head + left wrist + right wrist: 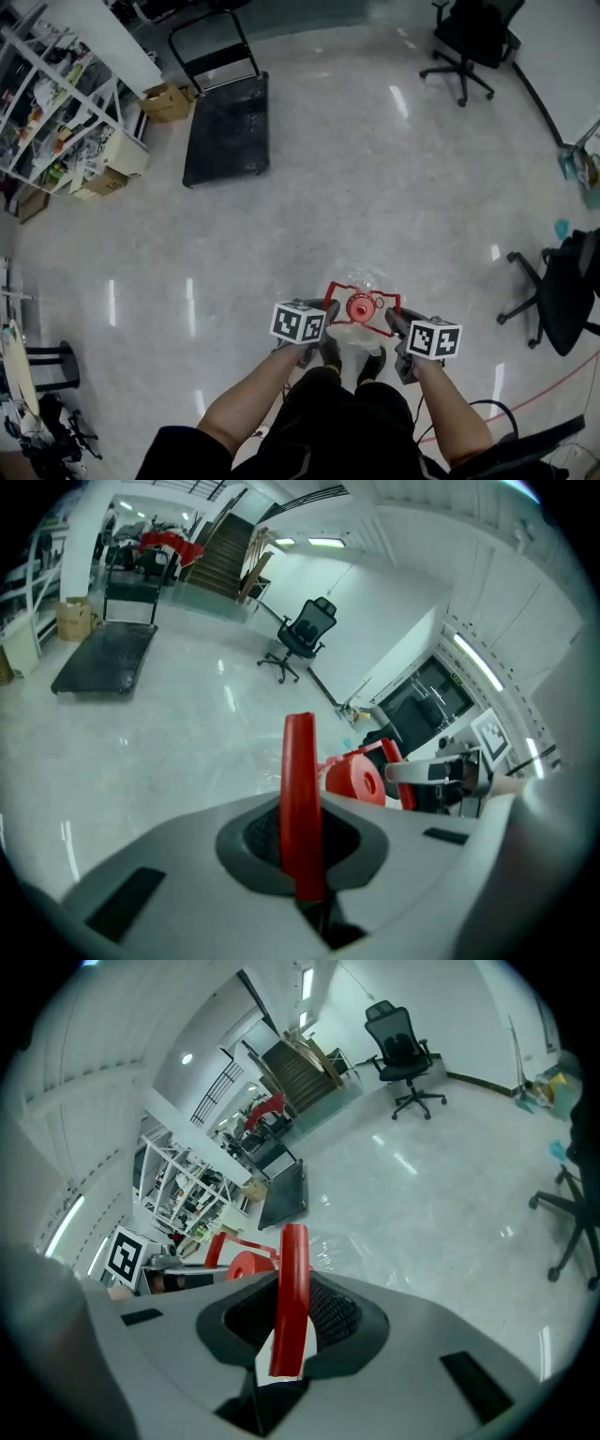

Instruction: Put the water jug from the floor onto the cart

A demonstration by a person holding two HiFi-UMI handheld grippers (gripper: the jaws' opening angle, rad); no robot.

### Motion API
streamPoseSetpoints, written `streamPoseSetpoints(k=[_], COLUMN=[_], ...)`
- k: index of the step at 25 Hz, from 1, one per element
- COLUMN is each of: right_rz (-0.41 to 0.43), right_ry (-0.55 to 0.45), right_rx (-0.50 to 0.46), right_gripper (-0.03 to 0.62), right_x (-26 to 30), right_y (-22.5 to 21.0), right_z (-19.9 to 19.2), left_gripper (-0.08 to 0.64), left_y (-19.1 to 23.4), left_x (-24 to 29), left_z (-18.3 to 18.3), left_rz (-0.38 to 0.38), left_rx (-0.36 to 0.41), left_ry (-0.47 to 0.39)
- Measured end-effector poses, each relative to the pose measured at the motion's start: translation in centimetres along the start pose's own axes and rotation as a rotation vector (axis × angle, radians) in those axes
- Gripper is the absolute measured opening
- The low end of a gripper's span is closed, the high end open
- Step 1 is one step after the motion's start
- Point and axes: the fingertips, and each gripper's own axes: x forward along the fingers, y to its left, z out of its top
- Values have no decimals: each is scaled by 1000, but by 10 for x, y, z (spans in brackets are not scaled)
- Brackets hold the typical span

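The water jug is clear, with a red cap and a red carrying handle. It hangs off the floor in front of my legs. My left gripper is shut on the handle's left side, and my right gripper is shut on its right side. In the left gripper view a red handle bar stands clamped in the jaws, the cap just beyond. The right gripper view shows the other bar clamped the same way. The black flat cart stands far ahead to the left.
Shelving and cardboard boxes line the far left beside the cart. One office chair stands at the far right, another close on my right. A red cable runs over the floor by my right side.
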Motion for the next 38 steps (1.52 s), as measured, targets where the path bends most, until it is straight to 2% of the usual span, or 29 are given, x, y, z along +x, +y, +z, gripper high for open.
streamPoseSetpoints(k=[9,14,18,25,28,32,38], right_rz=[49,83,105,173,213,285,334], right_ry=[-77,-117,-132,-62,-17,23,43], right_rx=[-156,-218,-238,-301,-339,-408,-478], right_gripper=[77,77,77,78,78,78,80], right_x=[1,13,35,79,98,135,192], right_y=[114,151,177,204,218,237,280], right_z=[121,170,206,281,312,360,426], left_gripper=[5,6,7,8,8,8,8], left_y=[15,26,48,86,100,137,193], left_x=[-108,-139,-156,-163,-167,-175,-194], left_z=[122,174,212,286,311,347,406], left_rz=[48,52,73,133,164,220,271], left_rx=[65,86,108,59,7,-71,-122], left_ry=[-199,-296,-334,-386,-401,-468,-531])
